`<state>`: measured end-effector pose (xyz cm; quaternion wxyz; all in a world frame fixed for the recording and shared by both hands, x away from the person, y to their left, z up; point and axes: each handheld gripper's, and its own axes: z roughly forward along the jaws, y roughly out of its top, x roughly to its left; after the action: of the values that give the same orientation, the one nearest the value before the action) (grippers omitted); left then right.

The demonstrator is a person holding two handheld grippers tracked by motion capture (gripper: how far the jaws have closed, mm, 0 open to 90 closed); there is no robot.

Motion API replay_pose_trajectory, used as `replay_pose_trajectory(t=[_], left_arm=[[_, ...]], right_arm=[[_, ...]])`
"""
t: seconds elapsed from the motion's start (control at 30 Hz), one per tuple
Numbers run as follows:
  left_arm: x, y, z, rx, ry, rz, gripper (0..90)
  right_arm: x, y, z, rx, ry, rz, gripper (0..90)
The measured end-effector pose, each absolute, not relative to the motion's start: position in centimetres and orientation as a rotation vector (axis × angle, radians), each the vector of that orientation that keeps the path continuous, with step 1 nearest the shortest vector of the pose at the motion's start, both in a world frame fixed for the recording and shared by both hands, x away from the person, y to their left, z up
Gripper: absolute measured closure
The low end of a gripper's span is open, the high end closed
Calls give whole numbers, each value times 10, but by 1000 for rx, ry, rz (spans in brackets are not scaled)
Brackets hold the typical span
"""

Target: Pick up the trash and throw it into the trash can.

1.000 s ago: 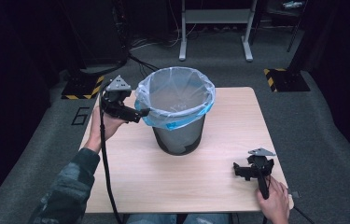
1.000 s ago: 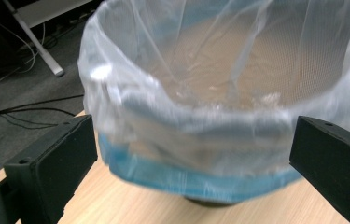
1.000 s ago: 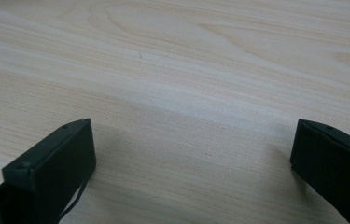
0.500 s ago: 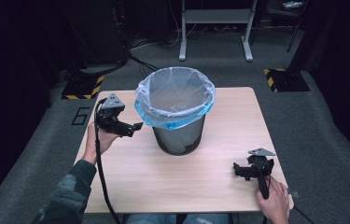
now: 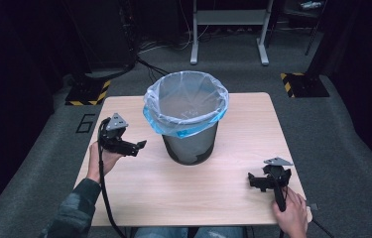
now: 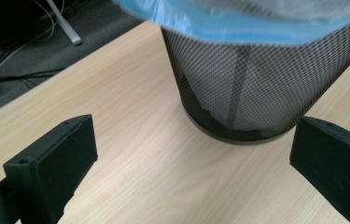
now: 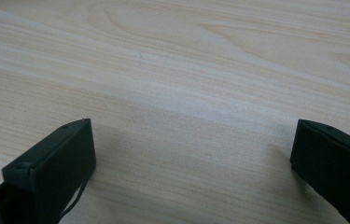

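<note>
A black mesh waste bin (image 5: 189, 144) stands in the middle of the wooden table (image 5: 139, 188), lined with a clear bag whose blue rim (image 5: 173, 126) folds over the top. In the left gripper view the bin (image 6: 256, 88) rises just ahead, the blue bag edge (image 6: 238, 28) above it. My left gripper (image 5: 136, 146) hovers left of the bin, open and empty, its jaws pointing toward the bin's side. My right gripper (image 5: 254, 181) rests low over the table near the front right corner, open, with bare wood (image 7: 186, 93) between its jaws.
Grey carpet surrounds the table. A metal stand's legs (image 5: 228, 44) and cables lie on the floor behind. Yellow-black striped plates (image 5: 302, 82) sit on the floor at the back left and right. Cables trail from both grippers off the table's front edge.
My left gripper has drawn back from the bag's rim, moving down and toward the person, away from the bin. The right gripper has stayed put.
</note>
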<state>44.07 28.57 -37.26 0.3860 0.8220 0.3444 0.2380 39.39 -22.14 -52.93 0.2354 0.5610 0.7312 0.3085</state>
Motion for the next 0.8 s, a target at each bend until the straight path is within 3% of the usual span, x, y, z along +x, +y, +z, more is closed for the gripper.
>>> replay_pose_trajectory(t=[0.5, 0.8], left_arm=[[431, 313, -422, 2073, 982, 609, 0], [426, 339, -457, 2008, 1102, 538, 0]], right_arm=[[394, -221, -529, 1539, 2007, 847, 0], [394, -221, -529, 1539, 2007, 847, 0]])
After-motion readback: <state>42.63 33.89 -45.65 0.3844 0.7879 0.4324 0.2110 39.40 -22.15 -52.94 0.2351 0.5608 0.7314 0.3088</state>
